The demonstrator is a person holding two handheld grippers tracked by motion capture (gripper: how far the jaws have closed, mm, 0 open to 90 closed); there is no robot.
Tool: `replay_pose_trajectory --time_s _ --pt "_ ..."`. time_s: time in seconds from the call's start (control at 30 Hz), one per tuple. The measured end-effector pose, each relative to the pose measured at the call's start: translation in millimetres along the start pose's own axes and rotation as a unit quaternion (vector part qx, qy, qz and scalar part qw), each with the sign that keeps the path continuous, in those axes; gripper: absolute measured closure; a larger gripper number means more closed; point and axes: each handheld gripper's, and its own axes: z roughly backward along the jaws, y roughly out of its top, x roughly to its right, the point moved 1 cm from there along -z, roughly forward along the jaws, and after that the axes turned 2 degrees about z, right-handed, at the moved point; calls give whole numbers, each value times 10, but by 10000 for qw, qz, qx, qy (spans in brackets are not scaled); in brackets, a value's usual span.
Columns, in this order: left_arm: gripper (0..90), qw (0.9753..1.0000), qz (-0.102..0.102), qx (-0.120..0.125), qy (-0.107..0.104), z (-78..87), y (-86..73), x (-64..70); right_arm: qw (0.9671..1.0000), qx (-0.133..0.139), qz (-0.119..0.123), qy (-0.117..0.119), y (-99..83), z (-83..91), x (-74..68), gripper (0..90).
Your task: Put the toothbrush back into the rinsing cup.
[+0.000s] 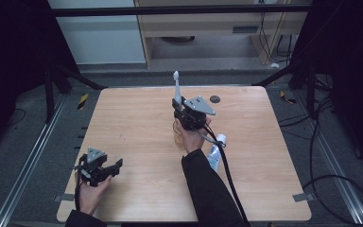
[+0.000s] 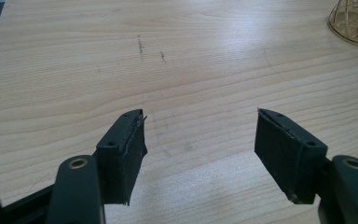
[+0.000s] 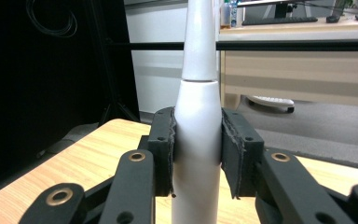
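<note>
A white electric toothbrush (image 1: pixel 177 86) stands upright above the middle of the table, and my right gripper (image 1: pixel 179 107) is shut on its handle. In the right gripper view the pads (image 3: pixel 162 149) press the white toothbrush (image 3: pixel 196 135) from both sides, its thin neck rising out of the top. Just below that hand sits a clear amber-tinted glass (image 1: pixel 177 135), partly hidden by the hand. My left gripper (image 1: pixel 116 168) rests near the table's front left corner, open with nothing between its jaws. In the left gripper view, my left gripper (image 2: pixel 199 140) faces bare wood, the glass (image 2: pixel 354 21) at the top right.
A white tube (image 1: pixel 215 152) lies on the wooden table (image 1: pixel 137 118) to the right of the right forearm. A small dark round disc (image 1: pixel 214 99) sits near the far edge. Metal rails and cables run along both sides of the table.
</note>
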Motion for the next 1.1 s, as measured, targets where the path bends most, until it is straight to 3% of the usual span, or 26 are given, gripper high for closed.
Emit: replay_pose_trajectory --time_s 1.1 --pt "331 10000 -20 -1 6 0 4 1 9993 -310 -116 -199 -460 -55 -52 670"
